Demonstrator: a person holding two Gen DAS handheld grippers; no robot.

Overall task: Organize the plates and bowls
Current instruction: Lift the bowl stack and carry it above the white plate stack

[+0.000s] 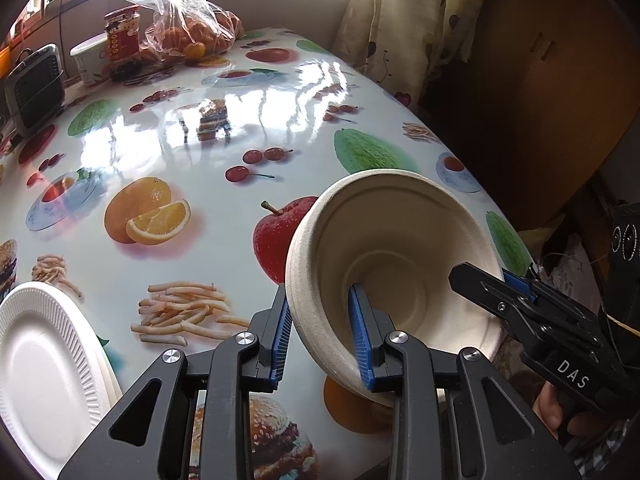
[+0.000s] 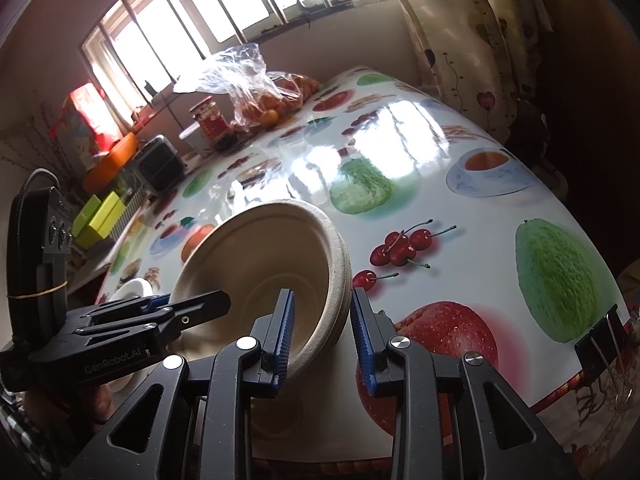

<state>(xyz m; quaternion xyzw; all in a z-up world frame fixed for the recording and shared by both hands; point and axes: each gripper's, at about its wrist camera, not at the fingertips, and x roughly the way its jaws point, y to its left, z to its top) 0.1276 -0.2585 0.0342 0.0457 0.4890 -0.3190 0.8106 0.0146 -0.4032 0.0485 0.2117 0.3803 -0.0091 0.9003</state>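
A stack of nested beige pulp bowls [image 1: 400,240] hangs tilted over the near right part of the fruit-print table [image 1: 168,152], its opening turned toward both cameras. My left gripper [image 1: 320,296] is shut on its left wall, one blue pad outside and one inside. My right gripper [image 2: 322,294] clamps the opposite side of the bowls [image 2: 260,256], with the layered rim between its pads. Each gripper shows in the other's view: the right gripper [image 1: 516,284] at the bowls' right edge, the left gripper [image 2: 192,304] at their left. A white foam plate [image 1: 44,372] lies at the table's near left.
At the far end stand a clear bag of oranges [image 1: 192,36], a red-labelled jar [image 1: 122,32], a white tub [image 1: 90,60] and a small dark fan [image 1: 34,88]. A curtain [image 1: 400,20] hangs past the table's right edge. A black binder clip [image 2: 600,340] grips the tablecloth's near right edge.
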